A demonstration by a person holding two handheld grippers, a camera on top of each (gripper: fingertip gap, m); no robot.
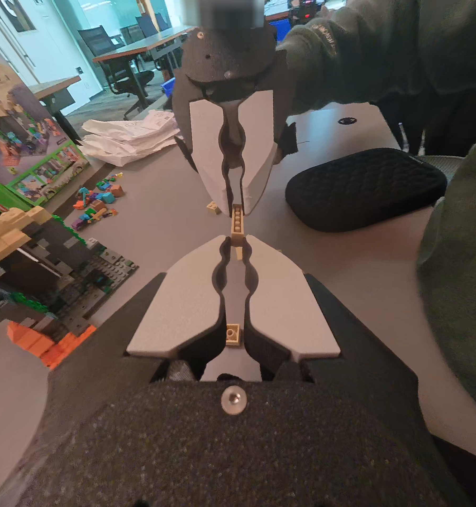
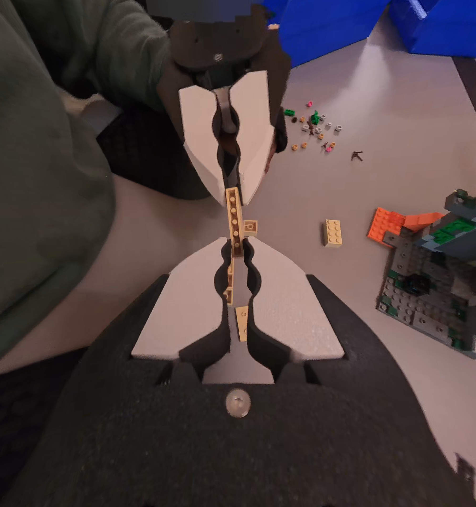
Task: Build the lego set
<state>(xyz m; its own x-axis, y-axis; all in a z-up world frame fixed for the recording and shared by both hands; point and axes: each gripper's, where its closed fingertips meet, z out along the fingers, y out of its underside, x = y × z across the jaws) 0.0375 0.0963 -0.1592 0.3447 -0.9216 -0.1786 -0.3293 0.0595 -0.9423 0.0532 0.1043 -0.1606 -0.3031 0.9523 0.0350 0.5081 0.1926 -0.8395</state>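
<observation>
In left wrist view, going from left: the lego box stands at far left w/ green edge; in front of it the part-built model — grey base plates, tan blocks on top, orange pieces at the near corner; loose coloured pieces lie on the grey table just behind the model; white paper bags are further back. In centre the left gripper has its jaws nearly closed, pinching one end of the long tan brick; the right gripper comes from opposite side and pinches the other end, jaws also nearly closed; so the brick is held in the air between both, above the table. A small tan brick lies beside the right gripper tips; another small tan piece lies on the table under the left gripper. At right a black cushion pad, and a green sleeve of the person.

In right wrist view: sleeve at left; in centre the same tan brick, underside w/ holes visible, gripped at both ends; a tan slope piece is on the table below; to the right a tan 2x4 brick lies alone, small bits further back, then the model at far right; blue bins at top.
</observation>
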